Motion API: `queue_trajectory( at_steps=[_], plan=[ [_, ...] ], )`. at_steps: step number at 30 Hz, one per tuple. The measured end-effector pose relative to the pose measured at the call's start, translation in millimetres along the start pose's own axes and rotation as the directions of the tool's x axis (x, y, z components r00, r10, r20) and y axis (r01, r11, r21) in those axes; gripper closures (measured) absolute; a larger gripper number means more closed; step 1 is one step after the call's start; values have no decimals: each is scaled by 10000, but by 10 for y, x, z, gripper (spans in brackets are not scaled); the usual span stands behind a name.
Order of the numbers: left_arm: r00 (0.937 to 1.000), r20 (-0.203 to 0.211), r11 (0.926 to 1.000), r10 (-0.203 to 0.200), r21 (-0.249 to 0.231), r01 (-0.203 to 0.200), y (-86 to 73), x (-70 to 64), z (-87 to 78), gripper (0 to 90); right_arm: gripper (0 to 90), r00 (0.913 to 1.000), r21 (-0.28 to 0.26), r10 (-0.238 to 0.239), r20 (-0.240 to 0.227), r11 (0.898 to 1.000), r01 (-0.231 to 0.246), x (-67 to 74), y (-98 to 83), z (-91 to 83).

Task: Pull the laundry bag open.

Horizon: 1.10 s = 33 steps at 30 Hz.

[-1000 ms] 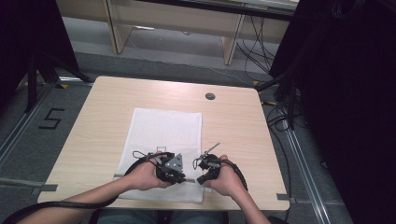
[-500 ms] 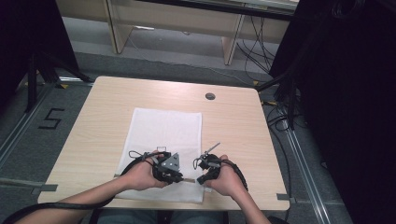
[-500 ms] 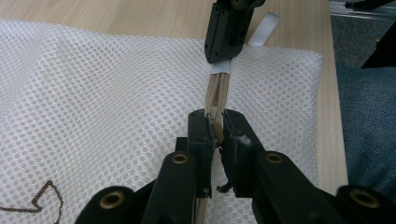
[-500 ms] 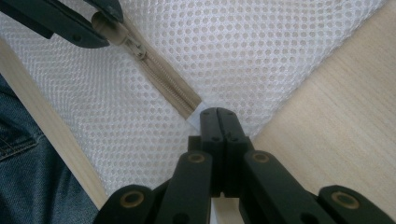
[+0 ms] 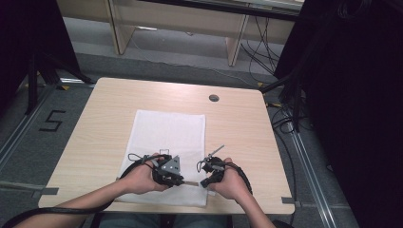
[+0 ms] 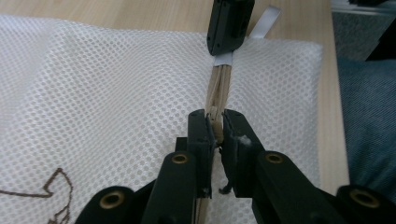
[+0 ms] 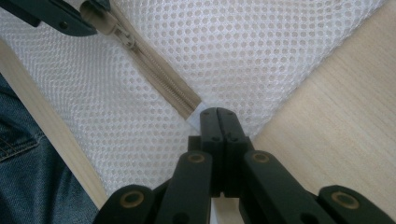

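Observation:
A white mesh bag [image 5: 167,135] lies flat on the wooden table [image 5: 100,109], and a beige zipper [image 7: 159,77] runs along its near edge. My left gripper [image 5: 170,174] is shut on the zipper's slider [image 6: 215,122], pinching it between the jaws [image 6: 215,116]. My right gripper [image 5: 209,174] is shut on the white tab at the zipper's end [image 7: 192,119], at the bag's near right corner [image 7: 218,112]. In the left gripper view the right gripper [image 6: 229,23] stands just beyond a short stretch of zipper [image 6: 219,86]. The two grippers face each other, a few centimetres apart.
A round grommet hole [image 5: 214,98] sits at the table's far right. The table's near edge [image 7: 56,144] runs close behind the bag, with the person's jeans [image 7: 18,154] below it. Cables [image 5: 138,159] trail from both grippers over the bag.

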<state>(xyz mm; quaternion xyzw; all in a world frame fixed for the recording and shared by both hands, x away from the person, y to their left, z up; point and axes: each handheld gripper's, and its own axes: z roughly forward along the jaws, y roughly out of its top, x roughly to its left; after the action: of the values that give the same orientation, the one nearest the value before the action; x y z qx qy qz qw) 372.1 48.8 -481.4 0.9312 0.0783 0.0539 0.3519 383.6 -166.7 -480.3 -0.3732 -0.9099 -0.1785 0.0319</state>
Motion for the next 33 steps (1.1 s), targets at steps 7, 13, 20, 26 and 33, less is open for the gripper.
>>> queue_trajectory(
  at_steps=[7, 13, 20, 26, 33],
  plan=[
    [9995, 61, 9995, -306, -44, 306, -32, -7, -23, 817, 900, 9998, -9, 178, -51, 9998, -178, 8, -4, 2],
    [9996, 67, 9996, -270, -110, 271, -44, -3, -48, 816, 900, 9998, -7, 213, -64, 9998, -213, 9, -4, 2],
    [9999, 24, 9999, -139, -79, 139, -63, 7, -71, 816, 900, 9999, -15, 140, -39, 9999, -140, 2, -2, 2],
    [9995, 41, 9993, -321, -190, 321, -79, 2, -88, 816, 900, 9999, -30, 132, -42, 9999, -132, 1, -3, 3],
    [9997, 13, 9997, -241, -106, 241, -92, 2, -109, 816, 900, 9999, -33, 138, -58, 9999, -138, -1, -4, 3]
  ],
)
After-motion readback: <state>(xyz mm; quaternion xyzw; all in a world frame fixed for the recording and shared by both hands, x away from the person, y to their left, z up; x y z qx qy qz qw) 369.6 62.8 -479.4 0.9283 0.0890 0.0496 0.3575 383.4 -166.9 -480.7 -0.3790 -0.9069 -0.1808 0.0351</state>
